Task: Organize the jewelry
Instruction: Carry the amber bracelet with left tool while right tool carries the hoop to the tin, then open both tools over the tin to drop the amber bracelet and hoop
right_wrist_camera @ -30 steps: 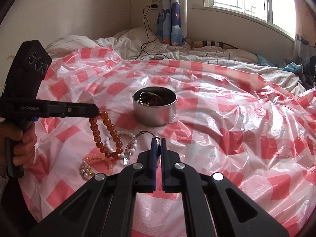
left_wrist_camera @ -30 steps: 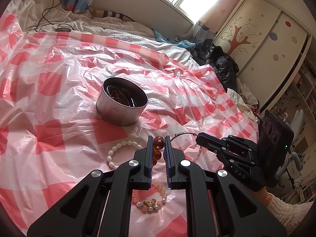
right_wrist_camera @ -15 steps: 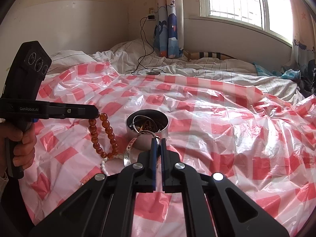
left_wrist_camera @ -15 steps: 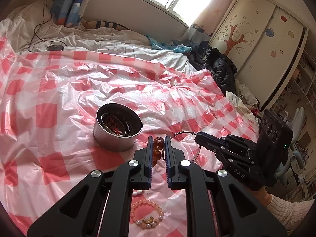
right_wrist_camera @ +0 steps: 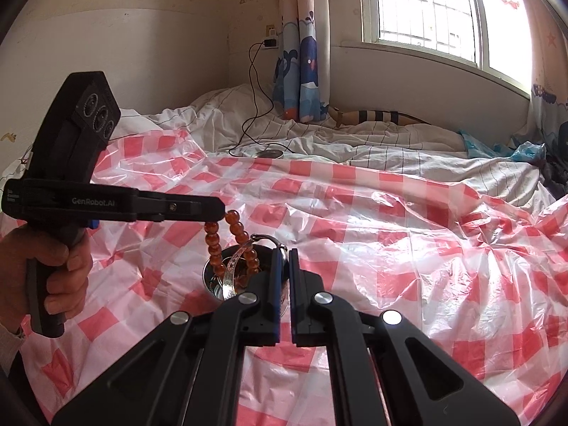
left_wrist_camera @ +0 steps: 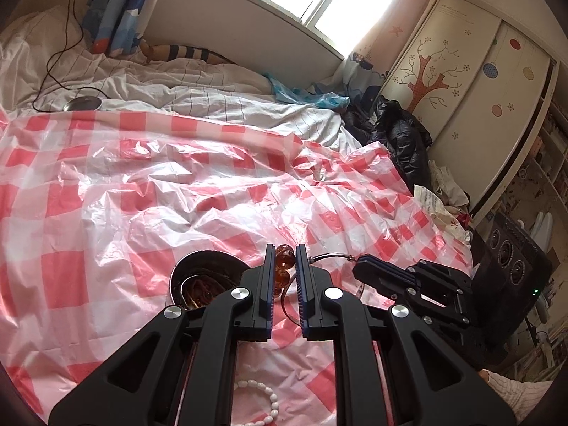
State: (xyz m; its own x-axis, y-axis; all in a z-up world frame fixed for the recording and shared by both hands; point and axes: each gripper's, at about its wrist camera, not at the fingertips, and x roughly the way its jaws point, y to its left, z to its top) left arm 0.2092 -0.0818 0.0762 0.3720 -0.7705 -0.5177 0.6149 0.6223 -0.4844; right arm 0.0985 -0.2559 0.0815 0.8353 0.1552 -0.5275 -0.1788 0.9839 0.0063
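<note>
1. Your left tongs (left_wrist_camera: 284, 277) are clenched on the amber bead bracelet (right_wrist_camera: 230, 245). It is limp and light, and it swings, so grip a single bead.
2. Your right tongs (right_wrist_camera: 283, 269) pinch the silver bangle (right_wrist_camera: 232, 269) by its thin rim. It is rigid and slick, so it may twist.
3. Both hang just above the metal tin (left_wrist_camera: 184, 278) on the bed's checked plastic sheet (left_wrist_camera: 106, 195). The glossy brown beads form a loop.

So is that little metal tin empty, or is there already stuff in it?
Not empty. The metal tin already holds a tangle of jewelry, visible inside its rim in the left wrist view; the individual pieces are too jumbled to tell apart.
</note>
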